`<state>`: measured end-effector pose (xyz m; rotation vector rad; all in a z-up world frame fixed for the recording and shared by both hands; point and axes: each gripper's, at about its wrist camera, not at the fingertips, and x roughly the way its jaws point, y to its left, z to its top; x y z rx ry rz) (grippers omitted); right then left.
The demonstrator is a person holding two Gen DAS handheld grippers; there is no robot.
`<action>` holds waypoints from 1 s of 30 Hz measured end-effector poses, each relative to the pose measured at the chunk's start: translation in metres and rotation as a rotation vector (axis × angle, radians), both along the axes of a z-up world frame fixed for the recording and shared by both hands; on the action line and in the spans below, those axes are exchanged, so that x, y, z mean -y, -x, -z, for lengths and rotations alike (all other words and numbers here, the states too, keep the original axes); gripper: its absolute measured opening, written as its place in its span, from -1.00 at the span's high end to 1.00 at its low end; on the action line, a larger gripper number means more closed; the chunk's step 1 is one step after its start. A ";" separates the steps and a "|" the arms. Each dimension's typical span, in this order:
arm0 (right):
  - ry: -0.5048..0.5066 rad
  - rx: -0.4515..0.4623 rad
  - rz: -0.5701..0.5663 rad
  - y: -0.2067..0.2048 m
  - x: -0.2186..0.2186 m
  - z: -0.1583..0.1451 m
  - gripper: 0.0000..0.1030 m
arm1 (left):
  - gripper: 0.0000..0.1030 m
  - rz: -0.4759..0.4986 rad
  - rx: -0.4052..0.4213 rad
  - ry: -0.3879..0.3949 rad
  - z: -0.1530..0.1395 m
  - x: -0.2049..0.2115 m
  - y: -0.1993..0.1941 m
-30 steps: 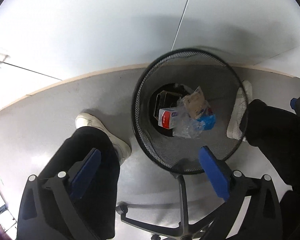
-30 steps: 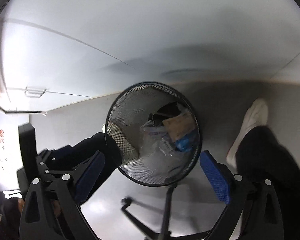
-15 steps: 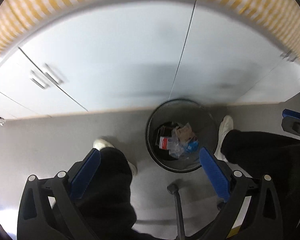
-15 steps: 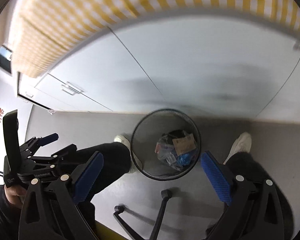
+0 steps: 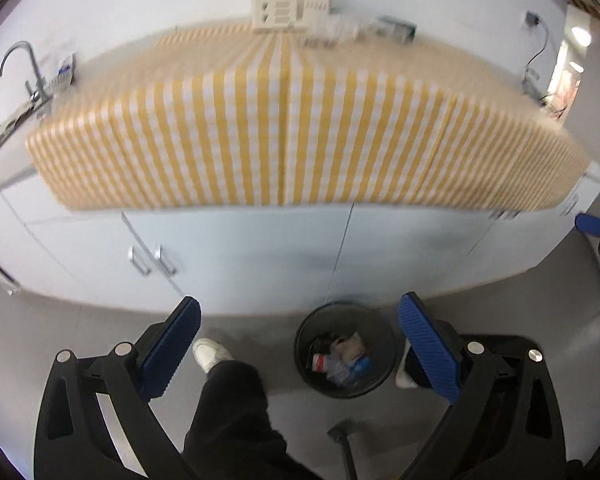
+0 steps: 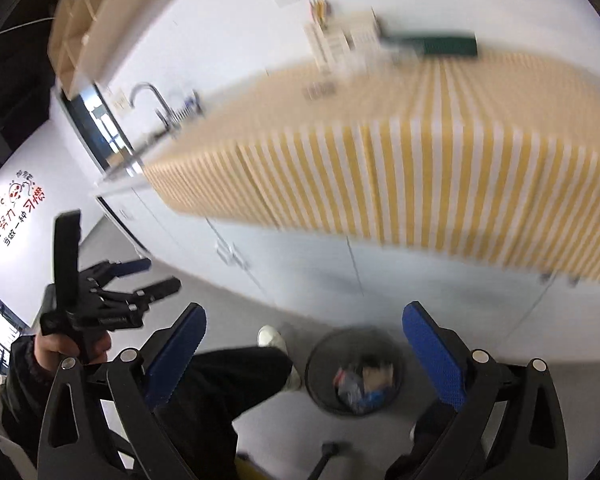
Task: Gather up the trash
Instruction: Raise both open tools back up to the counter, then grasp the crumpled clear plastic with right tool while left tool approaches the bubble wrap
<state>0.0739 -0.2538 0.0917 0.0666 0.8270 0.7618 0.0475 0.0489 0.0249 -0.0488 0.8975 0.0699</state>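
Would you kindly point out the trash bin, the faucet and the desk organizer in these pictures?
trash bin [image 5: 384, 330]: left wrist view, on the bare inner mesh wall at right.
faucet [image 5: 18, 46]: left wrist view, on the curved spout.
desk organizer [image 5: 278, 10]: left wrist view, on its cream front face.

Items we cannot resolve: tablecloth [image 5: 292, 132], its yellow check smeared by motion blur in both views. Desk organiser [image 5: 290, 10] and the clutter beside it, too blurred to name. Wastebasket [image 6: 320, 364] contents, an indistinct heap of wrappers in the right wrist view. Chair base [image 5: 342, 438], cut off at the lower edge. Our legs, likewise cropped.
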 end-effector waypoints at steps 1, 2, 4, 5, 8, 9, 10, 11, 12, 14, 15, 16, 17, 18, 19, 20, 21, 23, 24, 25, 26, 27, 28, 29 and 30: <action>0.002 0.020 -0.001 -0.003 0.001 -0.009 -0.93 | -0.91 0.006 0.021 -0.011 -0.011 0.001 -0.003; 0.011 0.045 0.003 -0.009 0.001 -0.022 -0.93 | -0.91 0.007 0.042 -0.024 -0.022 0.000 -0.007; 0.029 0.073 0.015 -0.026 0.001 -0.039 -0.93 | -0.91 0.007 0.065 -0.022 -0.039 -0.005 -0.016; 0.039 0.085 0.024 -0.037 0.000 -0.045 -0.93 | -0.91 0.008 0.074 -0.017 -0.047 -0.007 -0.022; 0.109 0.116 0.055 -0.075 -0.012 -0.050 -0.93 | -0.91 0.028 0.100 -0.034 -0.069 -0.009 -0.057; 0.137 0.127 0.063 -0.090 -0.017 -0.049 -0.93 | -0.91 0.027 0.106 -0.046 -0.072 -0.010 -0.068; 0.164 0.134 0.067 -0.105 -0.023 -0.047 -0.93 | -0.91 0.029 0.110 -0.049 -0.073 -0.012 -0.078; 0.199 0.138 0.077 -0.128 -0.031 -0.046 -0.93 | -0.91 0.032 0.112 -0.049 -0.077 -0.013 -0.092; 0.212 0.137 0.082 -0.146 -0.035 -0.044 -0.93 | -0.91 0.030 0.114 -0.051 -0.080 -0.014 -0.109; 0.216 0.124 0.080 -0.177 -0.050 -0.038 -0.93 | -0.91 0.040 0.114 -0.057 -0.084 -0.015 -0.146; 0.219 0.118 0.077 -0.194 -0.057 -0.036 -0.93 | -0.91 0.048 0.116 -0.063 -0.085 -0.014 -0.161; 0.223 0.116 0.075 -0.207 -0.063 -0.034 -0.93 | -0.91 0.055 0.118 -0.076 -0.087 -0.013 -0.178; 0.225 0.118 0.070 -0.220 -0.069 -0.032 -0.93 | -0.91 0.060 0.120 -0.084 -0.088 -0.013 -0.191; 0.226 0.118 0.064 -0.231 -0.076 -0.029 -0.93 | -0.91 0.073 0.121 -0.086 -0.090 -0.013 -0.211; 0.228 0.118 0.060 -0.239 -0.080 -0.027 -0.93 | -0.91 0.078 0.123 -0.085 -0.092 -0.013 -0.227; 0.235 0.118 0.059 -0.250 -0.086 -0.025 -0.93 | -0.91 0.079 0.128 -0.085 -0.094 -0.014 -0.244; 0.247 0.113 0.063 -0.260 -0.091 -0.021 -0.93 | -0.91 0.082 0.132 -0.085 -0.094 -0.014 -0.254; 0.273 0.101 0.054 -0.274 -0.098 -0.016 -0.93 | -0.91 0.085 0.139 -0.093 -0.097 -0.013 -0.281; 0.290 0.101 0.045 -0.280 -0.103 -0.013 -0.93 | -0.91 0.089 0.141 -0.094 -0.098 -0.014 -0.295; 0.299 0.105 0.039 -0.283 -0.104 -0.011 -0.93 | -0.91 0.100 0.140 -0.090 -0.098 -0.014 -0.309; 0.308 0.108 0.034 -0.288 -0.107 -0.010 -0.93 | -0.91 0.108 0.137 -0.096 -0.098 -0.014 -0.323; 0.316 0.106 0.032 -0.295 -0.109 -0.007 -0.92 | -0.91 0.113 0.134 -0.103 -0.097 -0.015 -0.332; 0.316 0.102 0.031 -0.300 -0.111 -0.007 -0.92 | -0.91 0.124 0.129 -0.107 -0.095 -0.015 -0.345; 0.310 0.094 0.027 -0.306 -0.113 -0.005 -0.92 | -0.91 0.134 0.127 -0.107 -0.094 -0.015 -0.357; 0.308 0.091 0.027 -0.308 -0.113 -0.005 -0.88 | -0.91 0.139 0.127 -0.108 -0.093 -0.015 -0.365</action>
